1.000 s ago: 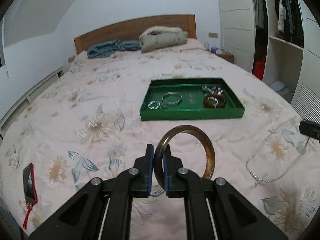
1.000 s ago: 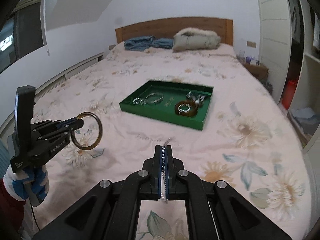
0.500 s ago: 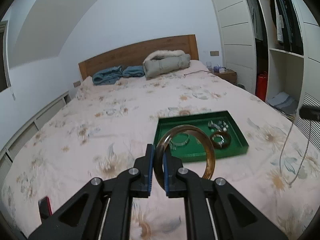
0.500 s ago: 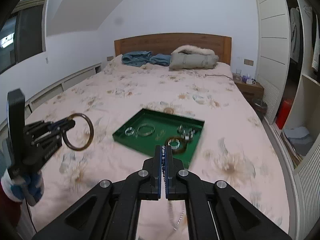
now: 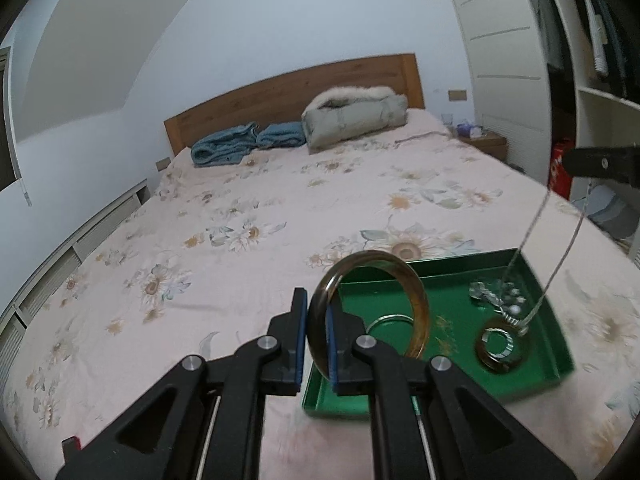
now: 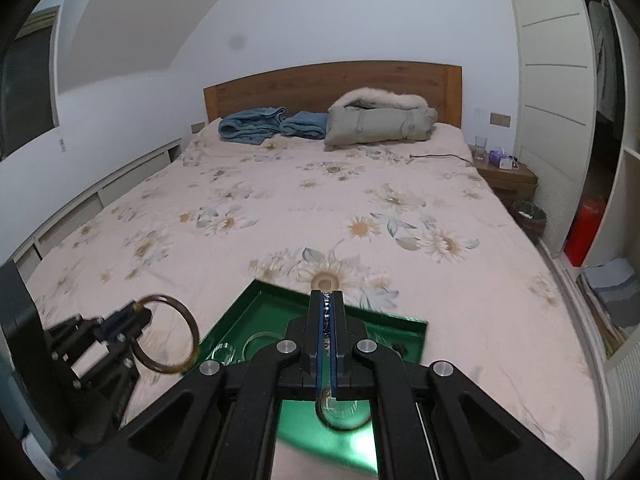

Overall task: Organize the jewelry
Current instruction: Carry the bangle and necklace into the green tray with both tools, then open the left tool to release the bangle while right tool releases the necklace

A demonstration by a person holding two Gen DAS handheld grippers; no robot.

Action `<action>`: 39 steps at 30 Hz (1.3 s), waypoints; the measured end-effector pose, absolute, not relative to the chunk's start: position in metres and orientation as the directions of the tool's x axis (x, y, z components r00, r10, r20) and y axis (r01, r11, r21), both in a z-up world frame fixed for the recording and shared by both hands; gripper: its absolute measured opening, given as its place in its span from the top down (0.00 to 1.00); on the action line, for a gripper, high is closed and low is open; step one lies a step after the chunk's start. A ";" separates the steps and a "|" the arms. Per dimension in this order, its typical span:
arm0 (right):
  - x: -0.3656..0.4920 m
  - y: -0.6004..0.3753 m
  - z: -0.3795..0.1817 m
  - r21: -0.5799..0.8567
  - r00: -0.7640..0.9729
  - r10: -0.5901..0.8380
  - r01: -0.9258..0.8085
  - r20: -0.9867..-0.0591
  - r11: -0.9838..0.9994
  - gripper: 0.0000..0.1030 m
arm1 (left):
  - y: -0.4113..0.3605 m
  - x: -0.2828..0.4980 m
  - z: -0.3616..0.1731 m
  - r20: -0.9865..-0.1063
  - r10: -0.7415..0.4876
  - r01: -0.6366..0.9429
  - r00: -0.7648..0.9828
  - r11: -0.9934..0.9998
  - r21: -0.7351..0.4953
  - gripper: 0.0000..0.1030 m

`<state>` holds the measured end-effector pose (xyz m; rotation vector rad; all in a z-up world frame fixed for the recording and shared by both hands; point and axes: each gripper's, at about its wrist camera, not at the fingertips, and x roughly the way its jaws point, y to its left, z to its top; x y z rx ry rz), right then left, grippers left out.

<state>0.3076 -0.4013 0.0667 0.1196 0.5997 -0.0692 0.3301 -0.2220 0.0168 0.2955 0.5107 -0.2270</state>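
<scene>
The green tray [image 5: 556, 364] on the floral bedspread [image 5: 280, 220] is the landmark, and both carried pieces are poised about it. The left gripper [image 5: 317, 344] is clenched on the rim of an amber bangle [image 5: 420, 312], a smooth, glossy, translucent hoop held on edge, its plane roughly upright and its open face turned across the line of the fingers; it hangs above the tray's near-left corner, so the tray floor lies forward and to the right of the blue finger pads [image 5: 330, 348] and below them. The right gripper [image 6: 328, 336] has its jaws pressed together on a thin silver chain [image 5: 560, 256], which in the left view drops as a long slack loop from the black fingertips to the tray's right half, its lowest bend at or just above a dark brown ring-shaped piece [image 5: 502, 346] lying flat there (whether it touches, I cannot tell). Beside that piece, toward the tray's far wall, sits a cluster of small sparkling silver items [image 5: 494, 294]; a plain silver bangle [image 5: 390, 322] lies flat near the tray's middle, partly behind the amber hoop. The right hand looks the better placed to deliver first, since the chain already hangs over the tray, limp and likely to pool or snag on the pieces below. The amber hoop is rigid and would probably roll or clatter if let go upright, so laying it over toward the bare green floor near the tray's left wall seems the safer move.
</scene>
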 end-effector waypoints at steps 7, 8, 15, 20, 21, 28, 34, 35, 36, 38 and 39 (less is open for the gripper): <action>0.363 -0.404 0.009 0.108 0.789 -0.012 0.099 -0.614 0.989 0.98 | -0.247 0.379 -0.031 -0.562 -0.114 0.287 0.819 0.930 0.230 0.92; 0.367 -0.404 0.003 0.108 0.784 -0.009 0.096 -0.620 0.990 0.98 | -0.250 0.383 -0.036 -0.567 -0.113 0.289 0.816 0.929 0.231 0.92; 0.385 -0.412 -0.048 0.106 0.735 -0.006 0.105 -0.678 0.989 0.98 | -0.264 0.403 -0.071 -0.618 -0.104 0.302 0.780 0.926 0.226 0.92; 0.387 -0.420 -0.077 0.081 0.676 -0.027 0.128 -0.736 0.988 0.97 | -0.265 0.411 -0.093 -0.681 -0.095 0.304 0.726 0.933 0.193 0.92; 0.387 -0.422 -0.079 0.083 0.671 -0.027 0.132 -0.741 0.988 0.97 | -0.263 0.414 -0.095 -0.694 -0.100 0.302 0.713 0.937 0.176 0.92; 0.378 -0.429 -0.088 0.074 0.629 -0.037 0.150 -0.776 0.986 0.66 | -0.254 0.420 -0.106 -0.745 -0.132 0.310 0.654 0.945 0.106 0.88; 0.353 -0.436 -0.084 0.082 0.631 -0.043 0.168 -0.774 0.982 0.65 | -0.239 0.411 -0.098 -0.752 -0.176 0.326 0.635 0.944 0.055 0.88; 0.345 -0.436 -0.081 0.089 0.638 -0.040 0.168 -0.769 0.982 0.65 | -0.236 0.407 -0.094 -0.749 -0.183 0.328 0.636 0.943 0.048 0.88; 0.339 -0.436 -0.078 0.090 0.643 -0.041 0.169 -0.765 0.981 0.64 | -0.234 0.404 -0.091 -0.747 -0.190 0.330 0.638 0.943 0.043 0.88; 0.322 -0.433 -0.071 0.086 0.656 -0.049 0.172 -0.753 0.981 0.61 | -0.227 0.392 -0.080 -0.734 -0.207 0.335 0.646 0.942 0.029 0.85; 0.314 -0.430 -0.067 0.085 0.663 -0.051 0.171 -0.747 0.982 0.59 | -0.223 0.384 -0.074 -0.726 -0.217 0.336 0.652 0.942 0.021 0.81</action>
